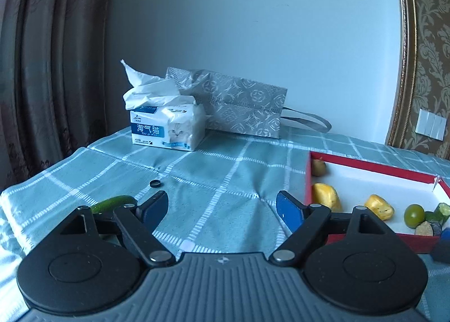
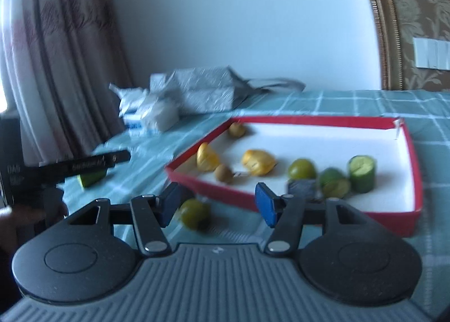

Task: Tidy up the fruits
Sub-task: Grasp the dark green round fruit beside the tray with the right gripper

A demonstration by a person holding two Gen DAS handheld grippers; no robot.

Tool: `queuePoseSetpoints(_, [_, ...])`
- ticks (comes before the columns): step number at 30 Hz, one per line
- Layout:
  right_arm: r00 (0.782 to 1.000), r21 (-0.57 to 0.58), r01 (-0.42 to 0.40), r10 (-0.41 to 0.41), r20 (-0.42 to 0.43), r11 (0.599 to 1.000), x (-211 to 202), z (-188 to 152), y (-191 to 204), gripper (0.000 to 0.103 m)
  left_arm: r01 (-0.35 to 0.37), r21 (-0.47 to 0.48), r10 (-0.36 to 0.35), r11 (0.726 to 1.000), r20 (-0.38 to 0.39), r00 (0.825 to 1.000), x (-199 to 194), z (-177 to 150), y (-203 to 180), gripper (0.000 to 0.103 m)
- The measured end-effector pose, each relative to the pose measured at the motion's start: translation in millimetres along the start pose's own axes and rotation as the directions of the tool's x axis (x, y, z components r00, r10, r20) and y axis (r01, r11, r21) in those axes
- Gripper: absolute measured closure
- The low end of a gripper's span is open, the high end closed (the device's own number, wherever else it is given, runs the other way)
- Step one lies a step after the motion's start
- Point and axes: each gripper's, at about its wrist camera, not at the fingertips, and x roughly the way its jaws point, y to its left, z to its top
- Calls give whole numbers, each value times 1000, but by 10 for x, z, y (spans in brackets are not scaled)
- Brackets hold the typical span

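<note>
- Fruit pieces sit gathered in the red tray [image 2: 405, 153], the sorting target.
- Right tool [image 2: 218, 203]: spread, empty, aimed at the loose lime [image 2: 194, 213].
- Left tool [image 1: 222, 206]: spread, empty, beside the cucumber piece [image 1: 112, 203].

Checked tablecloth [image 1: 225, 170], red tray [image 2: 292, 120], tissue pack [image 1: 168, 127]

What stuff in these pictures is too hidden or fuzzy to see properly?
- Left wrist view: the long green fruit piece on the checked cloth is half hidden behind the left gripper.
- Left wrist view: the red shallow box is cut off by the right edge.
- Right wrist view: the round green fruit outside the box is blurred, partly behind the right gripper.
</note>
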Motion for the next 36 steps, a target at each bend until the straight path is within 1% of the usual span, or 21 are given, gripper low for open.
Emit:
queuePoseSetpoints(1, [1000,-11,1,-1,-10,1000,28,-21,41,46,6,-14,-6,1000,5,1000,6,-11,18,19])
queuePoseSetpoints(5, [999,-59,17,-19,-39,998,128,-68,154,46,11,-7,-10,1000,25,1000,-13,-45,10,19])
queuePoseSetpoints(8, [998,-65,17,-20,-58,998,212,-65,208,46,8,-2,-8,1000,46,999,-40,-45,-8,19])
queuePoseSetpoints(11, [997,-84,25,-31,-71,996,313,-59,264,46,23,-19,-23,1000,25,999,-12,-40,12,19])
queuePoseSetpoints(15, [994,-96,42,-52,-97,994,429,-62,298,47,26,-27,-25,999,8,1000,12,-41,25,19])
queuePoseSetpoints(19, [990,-103,49,-62,-126,993,513,-84,305,52,31,-26,-31,999,8,999,8,-43,24,19])
queuePoseSetpoints(25, [988,-103,56,-70,-137,993,594,-75,301,52,33,-21,-33,999,1,999,13,-46,19,19])
queuePoseSetpoints(26, [987,-109,56,-72,-143,992,615,-75,311,54,32,-22,-32,999,-1,999,16,-47,19,19])
queuePoseSetpoints(28, [986,-120,52,-70,-154,991,639,-78,337,69,30,-23,-30,999,-3,1000,18,-49,24,19])
queuePoseSetpoints(29, [984,-127,55,-75,-160,990,652,-80,348,71,32,-24,-32,999,-4,999,20,-49,26,19])
queuePoseSetpoints(34, [983,-149,75,-99,-157,986,647,-90,386,71,32,-18,-32,999,-9,999,29,-53,21,19])
queuePoseSetpoints(36, [983,-157,97,-120,-142,983,621,-92,391,71,38,-16,-39,999,-11,999,24,-59,17,19])
